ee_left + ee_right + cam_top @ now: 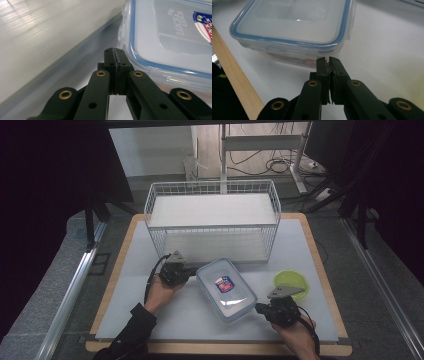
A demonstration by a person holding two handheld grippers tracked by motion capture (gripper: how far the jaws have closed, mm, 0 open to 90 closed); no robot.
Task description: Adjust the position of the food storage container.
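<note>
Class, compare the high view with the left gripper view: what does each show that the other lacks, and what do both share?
High view alone: the white wire basket, the green bowl, the right gripper and both hands. Left gripper view alone: the raised brand lettering on the lid, and the jaws pressed together. Both: the clear container with its blue-sealed lid, the left gripper and the table.

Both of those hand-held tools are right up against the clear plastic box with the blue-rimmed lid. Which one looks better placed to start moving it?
Probably the left gripper: its shut fingers sit at the clear plastic box with the blue-rimmed lid, beside a side latch. The right gripper, also shut, points at the box's near corner, a poorer spot. It's a close call.
</note>
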